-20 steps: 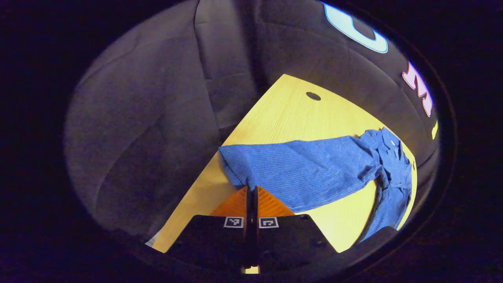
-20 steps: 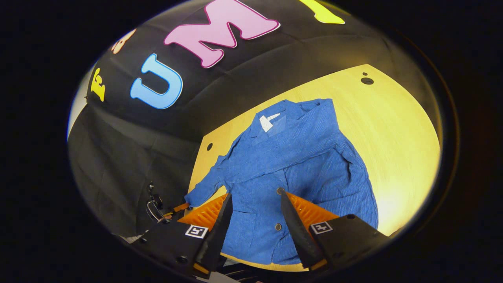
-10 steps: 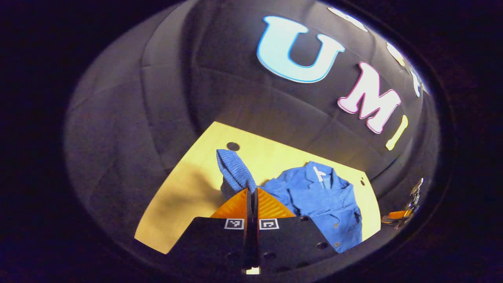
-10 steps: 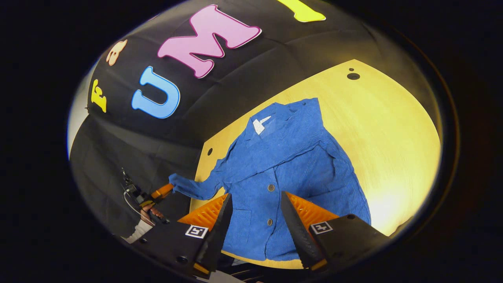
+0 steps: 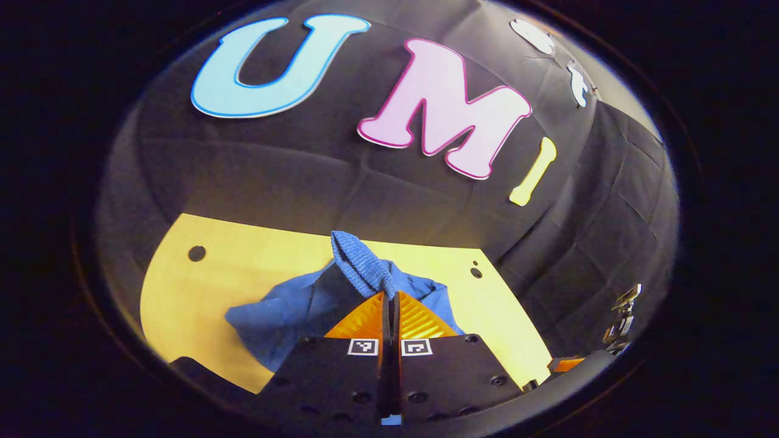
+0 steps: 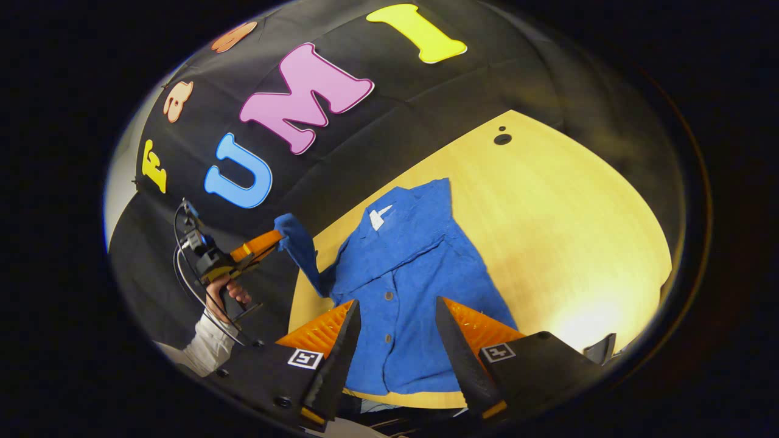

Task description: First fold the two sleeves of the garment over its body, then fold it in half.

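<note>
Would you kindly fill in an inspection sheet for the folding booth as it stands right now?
Surface: yellow wooden table, round holes near its edges.
Job's things: blue jacket lying front-up, buttons showing; one sleeve lifted off the table, other sleeve already across the body.
Clutter: nothing seen.
Grippers: left gripper shut on the sleeve end, held by a hand; right gripper open above the jacket's lower front, holding nothing.
Cables: dark cable looping at the left gripper.
Surroundings: black cloth wall behind the table.
</note>
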Demonstrator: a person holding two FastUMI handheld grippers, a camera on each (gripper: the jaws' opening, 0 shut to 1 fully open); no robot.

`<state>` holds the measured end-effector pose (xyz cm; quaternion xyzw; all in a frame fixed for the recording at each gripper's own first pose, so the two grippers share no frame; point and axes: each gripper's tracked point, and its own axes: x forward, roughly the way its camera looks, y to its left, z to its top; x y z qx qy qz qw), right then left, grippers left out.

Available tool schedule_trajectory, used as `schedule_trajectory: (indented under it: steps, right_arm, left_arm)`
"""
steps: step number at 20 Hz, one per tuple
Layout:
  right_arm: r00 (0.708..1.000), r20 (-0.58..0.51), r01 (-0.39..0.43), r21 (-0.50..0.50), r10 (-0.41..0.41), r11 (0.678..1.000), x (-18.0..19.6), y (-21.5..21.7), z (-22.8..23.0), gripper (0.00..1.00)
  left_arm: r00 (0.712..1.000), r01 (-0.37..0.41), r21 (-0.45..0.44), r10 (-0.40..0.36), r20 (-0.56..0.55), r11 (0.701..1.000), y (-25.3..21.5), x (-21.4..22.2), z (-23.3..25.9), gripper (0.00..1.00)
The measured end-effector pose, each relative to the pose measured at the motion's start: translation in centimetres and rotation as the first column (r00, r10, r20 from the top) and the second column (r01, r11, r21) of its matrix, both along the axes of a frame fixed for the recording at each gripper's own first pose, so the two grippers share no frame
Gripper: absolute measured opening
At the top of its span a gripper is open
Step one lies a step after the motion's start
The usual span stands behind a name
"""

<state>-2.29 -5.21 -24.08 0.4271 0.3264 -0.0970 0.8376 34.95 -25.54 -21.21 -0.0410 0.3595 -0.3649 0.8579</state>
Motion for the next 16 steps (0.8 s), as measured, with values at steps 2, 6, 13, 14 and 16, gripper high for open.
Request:
schedule_trajectory:
  steps: [2, 6, 13, 14, 16]
  right_arm:
    - [0.999, -0.018, 0.029, 0.015, -0.029, 0.999, -1.7, -0.9, -0.9, 0.79]
    - [0.995, -0.059, 0.086, 0.049, -0.083, 0.995, -4.7, -1.4, -3.2, 0.79]
    - [0.990, -0.141, -0.005, 0.058, 0.013, 0.998, -6.6, 0.1, -6.8, 0.79]
    - [0.990, -0.139, -0.017, 0.056, 0.025, 0.998, -6.3, 0.1, -6.8, 0.80]
    - [0.990, -0.136, -0.037, 0.052, 0.044, 0.998, -5.8, 0.2, -7.0, 0.80]
  left_arm:
    - [0.996, 0.063, -0.010, -0.063, -0.062, 0.998, -5.3, -1.5, -2.5, 0.00]
    - [0.971, 0.150, 0.074, -0.133, -0.196, 0.986, -10.7, -3.8, -10.2, 0.00]
    - [0.942, 0.185, 0.118, -0.142, -0.303, 0.976, -11.0, -5.4, -12.3, 0.00]
    - [0.923, 0.224, 0.079, -0.185, -0.338, 0.971, -12.0, -6.0, -12.5, 0.02]
    - [0.899, 0.245, 0.015, -0.221, -0.378, 0.969, -12.6, -7.8, -11.0, 0.29]
